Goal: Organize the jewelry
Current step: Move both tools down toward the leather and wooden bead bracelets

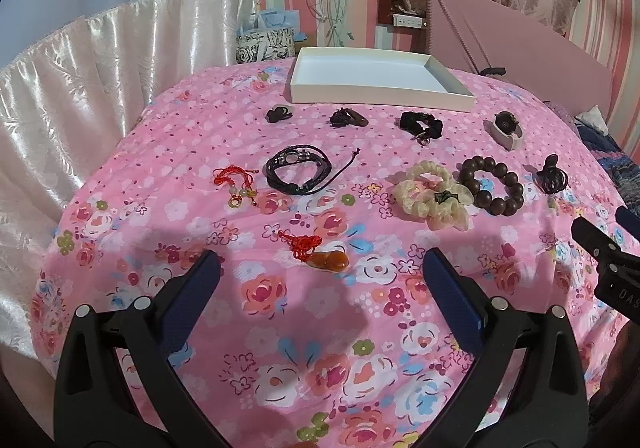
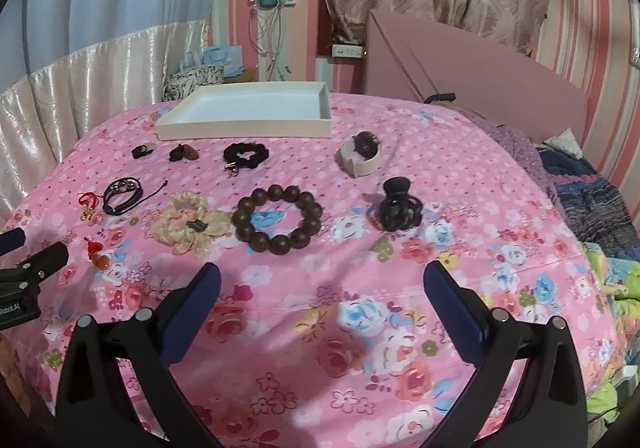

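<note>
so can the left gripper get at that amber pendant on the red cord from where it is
Probably yes. The left gripper has its jaws wide open, and the amber pendant on the red cord lies flat on the pink floral bedspread just ahead between them, with nothing lying in between.

white tray (image 1: 452, 77): empty (far end) | wooden bead bracelet (image 2: 278, 219), amber pendant (image 1: 330, 260): flat on bedspread

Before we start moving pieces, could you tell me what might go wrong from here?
The red-cord amber pendant near the open left gripper trails loose cord that could snag or slip free. The bead bracelet touches the cream scrunchie, so grabbing either may drag the other across the soft bedspread.
</note>
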### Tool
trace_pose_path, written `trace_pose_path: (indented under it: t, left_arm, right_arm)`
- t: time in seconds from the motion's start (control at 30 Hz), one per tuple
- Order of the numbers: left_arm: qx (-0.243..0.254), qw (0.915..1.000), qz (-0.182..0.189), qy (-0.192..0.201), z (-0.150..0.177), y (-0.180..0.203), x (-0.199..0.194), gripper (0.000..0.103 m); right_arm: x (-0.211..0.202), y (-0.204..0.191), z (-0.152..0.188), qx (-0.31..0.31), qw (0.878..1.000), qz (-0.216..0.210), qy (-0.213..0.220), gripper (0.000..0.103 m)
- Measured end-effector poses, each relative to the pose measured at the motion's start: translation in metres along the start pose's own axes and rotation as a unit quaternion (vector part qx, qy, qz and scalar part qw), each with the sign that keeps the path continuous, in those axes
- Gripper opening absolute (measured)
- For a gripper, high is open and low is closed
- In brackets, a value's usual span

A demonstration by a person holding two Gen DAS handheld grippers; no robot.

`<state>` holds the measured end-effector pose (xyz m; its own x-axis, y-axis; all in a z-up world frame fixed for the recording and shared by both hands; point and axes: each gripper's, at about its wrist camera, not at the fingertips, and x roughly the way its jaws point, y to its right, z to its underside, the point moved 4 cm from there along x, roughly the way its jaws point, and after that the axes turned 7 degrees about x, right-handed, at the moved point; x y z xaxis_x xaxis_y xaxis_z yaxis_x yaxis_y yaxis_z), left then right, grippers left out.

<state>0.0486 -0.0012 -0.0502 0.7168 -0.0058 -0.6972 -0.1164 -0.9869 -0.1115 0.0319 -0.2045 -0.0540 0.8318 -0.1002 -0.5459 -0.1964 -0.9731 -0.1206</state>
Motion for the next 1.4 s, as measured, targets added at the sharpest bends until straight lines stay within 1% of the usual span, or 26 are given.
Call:
trace_pose_path:
  t: [0.1, 0.17, 0.2, 0.27, 0.4, 0.47, 0.57, 0.63, 0.73, 0.83, 0.9, 1.0, 1.17, 1.33, 1.37, 1.4]
  left_arm:
    - [-0.001, 1.0, -0.002, -0.001, 0.0, -0.001, 0.002, 0.1]
    - [-0.002, 0.9999, 0.006, -0.009, 0.0, -0.002, 0.007, 0.1]
    - [-0.005, 0.9997, 0.017, -0.016, 0.0, -0.003, 0.012, 0.1]
    - [-0.007, 0.9996, 0.021, -0.019, 0.001, -0.003, 0.015, 0.1]
    - [-0.002, 1.0, 0.006, -0.005, 0.001, -0.004, 0.017, 0.1]
    - [0.003, 1.0, 0.005, 0.001, 0.0, -0.004, 0.017, 0.1]
    - [-0.004, 0.9992, 0.038, -0.007, -0.002, -0.003, 0.02, 0.1]
    - [-0.009, 0.9993, 0.034, -0.008, -0.003, -0.004, 0.022, 0.1]
    - [-0.004, 0.9988, 0.04, -0.027, -0.003, -0.004, 0.032, 0.1]
    - [-0.005, 0.9978, 0.053, -0.04, -0.005, -0.006, 0.041, 0.1]
    - [-0.006, 0.9976, 0.055, -0.042, -0.007, -0.008, 0.044, 0.1]
    - [0.0, 0.998, 0.048, -0.042, -0.015, -0.011, 0.05, 0.1]
    - [0.005, 0.9981, 0.04, -0.046, -0.034, -0.017, 0.062, 0.099]
    - [0.005, 0.998, 0.026, -0.057, -0.055, -0.028, 0.086, 0.099]
    - [0.005, 0.9977, 0.026, -0.063, -0.058, -0.03, 0.091, 0.098]
    - [0.003, 0.997, 0.028, -0.072, -0.061, -0.033, 0.099, 0.094]
  right_arm:
    - [0.007, 0.004, 0.0, 0.013, 1.0, -0.006, -0.01, 0.101]
    - [0.011, 0.004, -0.001, 0.011, 1.0, -0.008, -0.014, 0.101]
    - [0.012, 0.004, 0.0, 0.01, 1.0, -0.007, -0.015, 0.101]
    - [0.014, 0.003, 0.0, 0.009, 1.0, -0.009, -0.016, 0.101]
    - [0.019, 0.001, 0.002, 0.0, 1.0, -0.006, -0.019, 0.101]
    - [0.021, 0.0, 0.001, 0.0, 1.0, -0.004, -0.015, 0.101]
    - [0.026, 0.0, -0.001, 0.001, 1.0, -0.002, -0.018, 0.101]
    - [0.03, 0.001, -0.002, 0.002, 1.0, 0.001, -0.021, 0.101]
    - [0.038, 0.002, -0.002, 0.005, 1.0, 0.001, -0.03, 0.101]
    - [0.046, 0.003, -0.004, 0.013, 0.999, -0.015, -0.043, 0.101]
    - [0.051, 0.003, -0.007, 0.017, 0.999, -0.019, -0.047, 0.101]
    - [0.059, 0.001, -0.015, 0.02, 0.998, -0.025, -0.051, 0.101]
    - [0.08, -0.01, -0.029, 0.001, 0.998, -0.017, -0.056, 0.101]
    - [0.097, -0.02, -0.039, -0.019, 0.998, -0.011, -0.06, 0.101]
    - [0.102, -0.022, -0.04, -0.023, 0.998, -0.007, -0.064, 0.101]
    - [0.106, -0.022, -0.04, -0.023, 0.997, -0.006, -0.07, 0.101]
